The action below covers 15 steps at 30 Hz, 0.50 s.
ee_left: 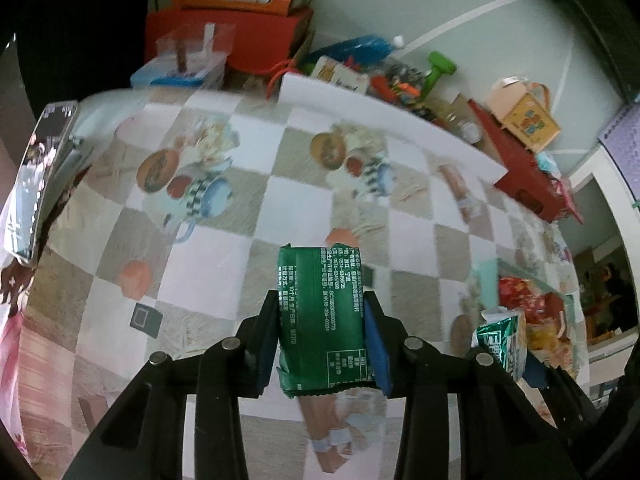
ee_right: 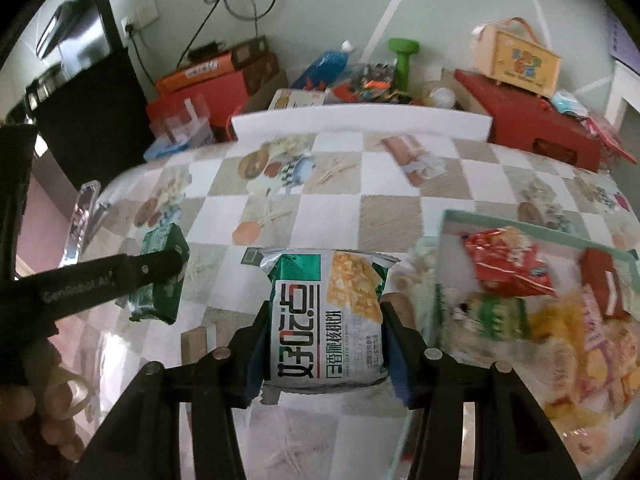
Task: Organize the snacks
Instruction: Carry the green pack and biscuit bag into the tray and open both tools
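My left gripper (ee_left: 320,312) is shut on a green snack packet (ee_left: 320,316), back side up with white print, held above the checked tablecloth. My right gripper (ee_right: 322,316) is shut on a white-and-green cracker packet (ee_right: 326,316) with a yellow cracker picture. In the right wrist view the left gripper (ee_right: 160,268) shows at the left with its green packet (ee_right: 160,280). In the left wrist view the right-hand packet (ee_left: 502,340) shows at the lower right. A mint-green tray (ee_right: 452,220) at the right holds several snack packets (ee_right: 508,264).
A white foam board (ee_right: 360,124) lies along the table's far edge. Behind it stand red boxes (ee_right: 532,120), a green dumbbell (ee_right: 402,60), a blue bag (ee_right: 328,64) and a yellow carton (ee_right: 516,60). A phone (ee_left: 40,176) leans at the left edge.
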{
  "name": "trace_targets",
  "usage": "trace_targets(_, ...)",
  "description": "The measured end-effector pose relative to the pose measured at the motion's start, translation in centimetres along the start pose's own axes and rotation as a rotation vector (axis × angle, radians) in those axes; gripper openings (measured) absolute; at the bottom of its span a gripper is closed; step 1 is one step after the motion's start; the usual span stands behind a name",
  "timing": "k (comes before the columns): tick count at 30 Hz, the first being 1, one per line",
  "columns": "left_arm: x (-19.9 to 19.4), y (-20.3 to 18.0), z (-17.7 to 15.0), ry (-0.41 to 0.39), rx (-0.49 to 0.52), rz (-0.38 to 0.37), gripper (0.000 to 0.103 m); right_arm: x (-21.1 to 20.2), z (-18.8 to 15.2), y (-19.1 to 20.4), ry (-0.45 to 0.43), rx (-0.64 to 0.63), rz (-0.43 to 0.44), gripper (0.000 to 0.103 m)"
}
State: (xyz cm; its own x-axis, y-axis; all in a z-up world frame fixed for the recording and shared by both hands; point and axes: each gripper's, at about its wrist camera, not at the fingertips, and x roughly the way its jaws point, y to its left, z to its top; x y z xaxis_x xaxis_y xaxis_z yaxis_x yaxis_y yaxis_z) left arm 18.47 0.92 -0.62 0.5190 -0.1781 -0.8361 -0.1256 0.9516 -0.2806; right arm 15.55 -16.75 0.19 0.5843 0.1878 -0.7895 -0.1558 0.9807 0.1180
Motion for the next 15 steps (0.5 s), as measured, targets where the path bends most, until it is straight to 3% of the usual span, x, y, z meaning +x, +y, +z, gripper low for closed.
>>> trace_targets(7, -2.7, -3.7, 0.1, -0.059, 0.074, -0.080, 0.041, -3.6, 0.8, -4.4, -0.091, 0.089, -0.047, 0.053)
trace_targets(15, -3.2, -9.7, -1.0, -0.062, 0.184, -0.184, 0.041, -6.4, 0.6, -11.9, -0.136, 0.248, -0.160, 0.053)
